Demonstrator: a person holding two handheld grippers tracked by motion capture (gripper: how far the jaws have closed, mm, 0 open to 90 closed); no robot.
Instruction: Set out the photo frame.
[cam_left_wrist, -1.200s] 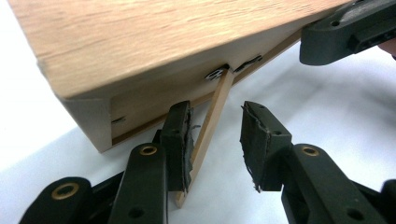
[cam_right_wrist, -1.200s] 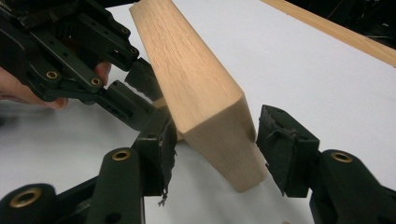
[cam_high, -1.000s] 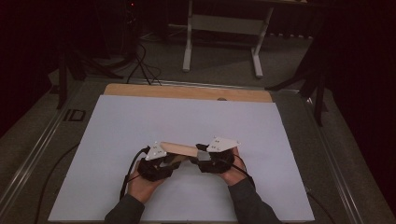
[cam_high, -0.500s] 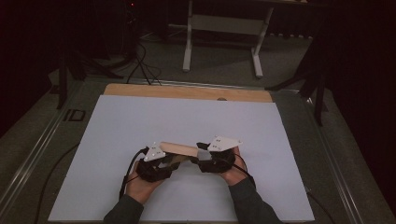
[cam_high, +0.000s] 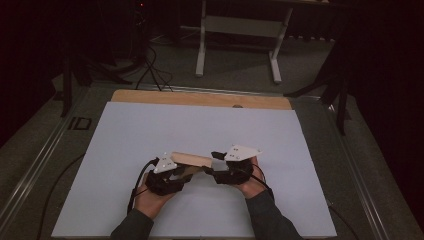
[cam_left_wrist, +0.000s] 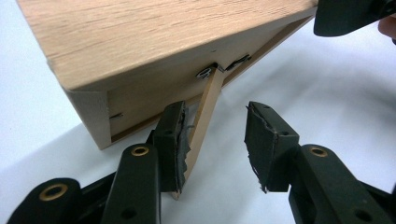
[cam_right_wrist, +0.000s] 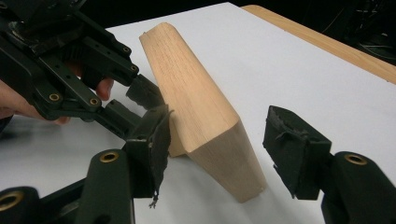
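Note:
A light wooden picture frame (cam_high: 192, 160) stands tilted on the white sheet between my two grippers, propped on its thin back leg (cam_left_wrist: 205, 112). My left gripper (cam_left_wrist: 217, 140) is open around that leg; the leg rests against one pad and the other pad stands clear. In the high view the left gripper (cam_high: 186, 174) is under the frame's left end. My right gripper (cam_right_wrist: 219, 149) straddles the frame's near end (cam_right_wrist: 224, 154) and its jaws have just been opening, with a gap at the far pad. The right gripper (cam_high: 215, 164) meets the frame's right end.
A white sheet (cam_high: 200, 125) covers the table, with a wooden strip (cam_high: 200, 98) along its far edge. Behind the table stand a metal-legged bench (cam_high: 240, 30) and floor cables (cam_high: 150, 65). Dark stands flank the table on both sides.

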